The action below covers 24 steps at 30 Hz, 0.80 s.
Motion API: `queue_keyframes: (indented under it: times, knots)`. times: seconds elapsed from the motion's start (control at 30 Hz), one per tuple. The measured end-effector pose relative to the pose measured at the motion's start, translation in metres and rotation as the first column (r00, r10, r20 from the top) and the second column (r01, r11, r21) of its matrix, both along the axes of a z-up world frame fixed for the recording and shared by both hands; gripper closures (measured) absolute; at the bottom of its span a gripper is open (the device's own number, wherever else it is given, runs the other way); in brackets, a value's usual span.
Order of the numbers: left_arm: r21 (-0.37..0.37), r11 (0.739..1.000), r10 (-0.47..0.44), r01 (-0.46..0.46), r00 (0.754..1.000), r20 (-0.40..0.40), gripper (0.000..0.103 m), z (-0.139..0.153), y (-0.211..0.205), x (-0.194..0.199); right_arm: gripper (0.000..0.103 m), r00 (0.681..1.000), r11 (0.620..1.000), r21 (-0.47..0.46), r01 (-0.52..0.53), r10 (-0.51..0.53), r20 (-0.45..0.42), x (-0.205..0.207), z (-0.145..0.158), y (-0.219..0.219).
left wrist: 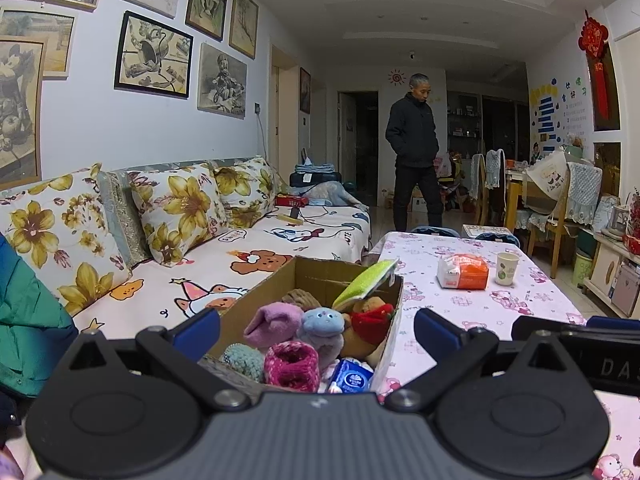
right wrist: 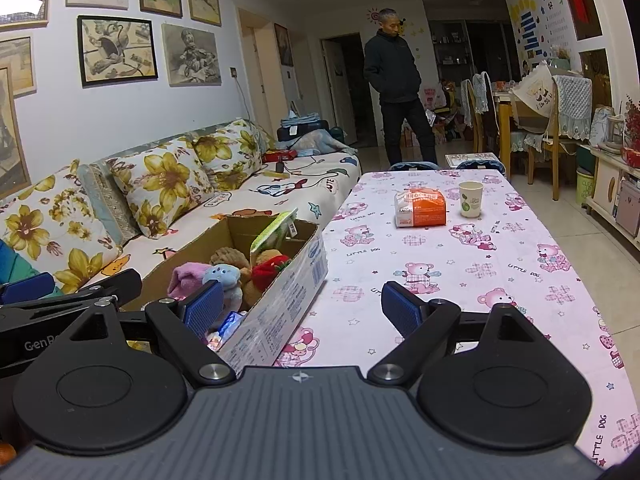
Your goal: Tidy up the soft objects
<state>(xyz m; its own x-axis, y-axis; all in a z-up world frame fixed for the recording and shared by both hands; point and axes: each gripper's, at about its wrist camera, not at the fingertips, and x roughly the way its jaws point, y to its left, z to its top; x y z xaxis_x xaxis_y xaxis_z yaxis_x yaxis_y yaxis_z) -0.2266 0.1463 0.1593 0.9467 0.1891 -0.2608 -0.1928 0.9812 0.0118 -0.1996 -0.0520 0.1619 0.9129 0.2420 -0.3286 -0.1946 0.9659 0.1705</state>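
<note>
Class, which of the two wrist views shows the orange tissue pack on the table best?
The right wrist view: the orange tissue pack lies unobstructed on the pink tablecloth, beside the paper cup, its top and front visible. The left wrist view shows it smaller, at a flatter angle.

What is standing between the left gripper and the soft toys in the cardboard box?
Nothing visible. The left gripper is open and faces the cardboard box directly; the soft toys lie uncovered in its open top.
</note>
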Motion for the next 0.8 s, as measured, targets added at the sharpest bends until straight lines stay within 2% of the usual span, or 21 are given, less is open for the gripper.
queue_keyframes:
  times: [0.63, 0.8]
  knots:
    - [0.013, 1.0, -0.024, 0.025, 0.999, -0.037, 0.001, -0.02, -0.007, 0.016, 0.0, 0.999, 1.0, 0.012, 0.004, -0.003, -0.048, 0.015, -0.019, -0.006]
    - [0.035, 0.998, -0.044, 0.047, 0.997, -0.068, 0.001, -0.027, -0.026, 0.031, 0.0, 0.997, 0.997, 0.042, 0.064, -0.062, -0.039, 0.022, -0.02, -0.028]
